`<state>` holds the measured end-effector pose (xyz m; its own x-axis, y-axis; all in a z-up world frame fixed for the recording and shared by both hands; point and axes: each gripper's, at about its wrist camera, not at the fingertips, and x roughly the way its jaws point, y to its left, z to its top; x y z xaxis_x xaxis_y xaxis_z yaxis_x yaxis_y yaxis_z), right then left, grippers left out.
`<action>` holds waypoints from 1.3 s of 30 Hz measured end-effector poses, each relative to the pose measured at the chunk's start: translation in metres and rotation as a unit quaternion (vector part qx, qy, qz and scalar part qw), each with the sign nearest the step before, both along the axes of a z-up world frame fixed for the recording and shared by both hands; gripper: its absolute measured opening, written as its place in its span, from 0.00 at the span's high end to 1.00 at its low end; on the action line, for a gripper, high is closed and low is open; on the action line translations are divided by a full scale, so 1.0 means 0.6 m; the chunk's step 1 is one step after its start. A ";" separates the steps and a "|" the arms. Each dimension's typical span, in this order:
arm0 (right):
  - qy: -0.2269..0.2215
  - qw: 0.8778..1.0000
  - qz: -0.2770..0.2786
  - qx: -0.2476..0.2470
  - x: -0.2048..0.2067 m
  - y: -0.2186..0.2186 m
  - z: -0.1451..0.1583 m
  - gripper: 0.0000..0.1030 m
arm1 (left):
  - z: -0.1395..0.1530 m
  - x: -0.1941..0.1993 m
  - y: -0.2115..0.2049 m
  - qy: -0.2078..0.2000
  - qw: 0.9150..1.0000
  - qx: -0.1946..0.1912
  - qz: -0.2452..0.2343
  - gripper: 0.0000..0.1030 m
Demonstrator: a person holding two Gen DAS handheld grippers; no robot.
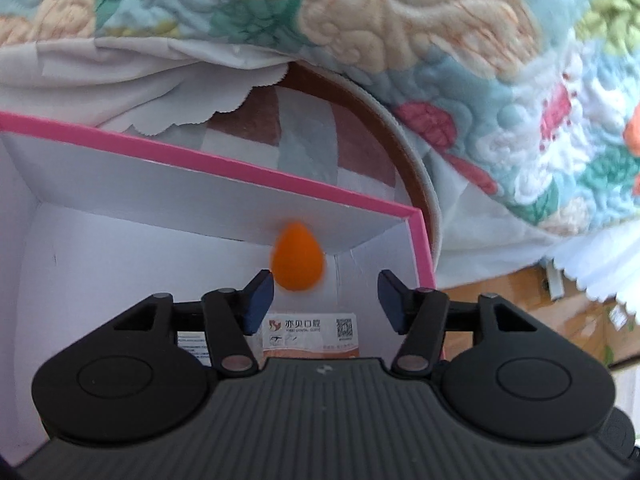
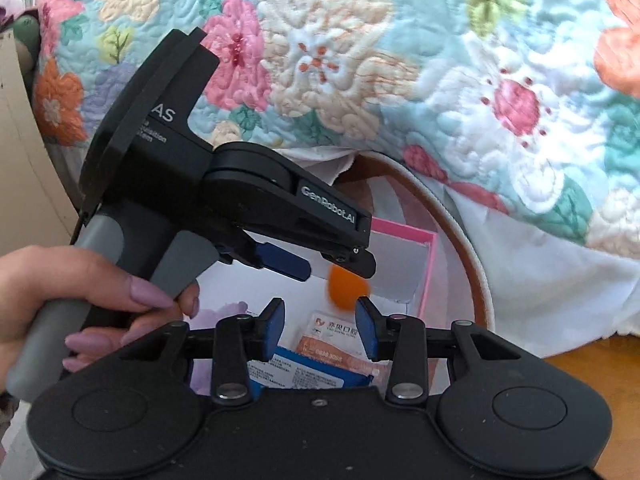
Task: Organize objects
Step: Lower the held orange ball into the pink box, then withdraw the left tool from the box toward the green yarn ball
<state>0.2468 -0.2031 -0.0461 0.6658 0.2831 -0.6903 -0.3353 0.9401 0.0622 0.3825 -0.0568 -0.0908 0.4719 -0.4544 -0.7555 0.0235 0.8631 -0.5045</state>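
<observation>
— So, the left claw (image 1: 326,302)?
— Jaws apart, gripping nothing — the blurred orange teardrop sponge (image 1: 298,257) sits just beyond, inside the pink-rimmed white cardboard box (image 1: 224,166).
— And the right claw (image 2: 320,330)?
— Parted too, empty, over that box; floral quilt (image 2: 400,60) behind.

Left hand-held gripper (image 1: 326,300) tilted downward, jaws apart, nothing between them. Right hand-held gripper (image 2: 320,330) narrowly parted, empty. Hand (image 2: 60,304) wraps the left grip.

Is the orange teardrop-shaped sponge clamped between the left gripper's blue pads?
No, the orange teardrop-shaped sponge sits free beyond the open left gripper, inside the pink-rimmed white box.
</observation>
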 end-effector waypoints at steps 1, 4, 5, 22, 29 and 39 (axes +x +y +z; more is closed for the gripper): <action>0.001 1.000 -0.002 0.005 0.000 -0.005 0.000 0.57 | 0.004 -0.002 -0.001 -0.003 1.000 0.005 -0.006 0.44; 0.002 1.000 -0.002 0.013 -0.013 -0.006 0.003 0.57 | 0.017 -0.014 0.003 -0.019 1.000 0.013 -0.012 0.44; 0.001 1.000 -0.002 0.015 -0.019 -0.005 0.002 0.57 | 0.022 -0.019 0.006 -0.024 1.000 0.014 -0.014 0.46; 0.003 1.000 0.008 0.027 -0.088 -0.009 0.057 0.56 | 0.150 -0.173 0.038 -0.047 0.988 0.135 -0.052 0.44; 0.010 1.000 0.024 0.001 -0.125 0.013 0.111 0.52 | 0.195 -0.243 0.072 -0.029 0.984 0.173 -0.044 0.41; 0.023 0.999 0.048 0.011 -0.184 0.026 0.172 0.40 | 0.238 -0.330 0.101 -0.024 0.983 0.173 -0.052 0.29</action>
<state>0.1364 -0.1873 0.0572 0.6024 0.3586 -0.7131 -0.4197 0.9022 0.0993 0.1845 0.0037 0.0519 0.4760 -0.2223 -0.8509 0.1373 0.9745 -0.1777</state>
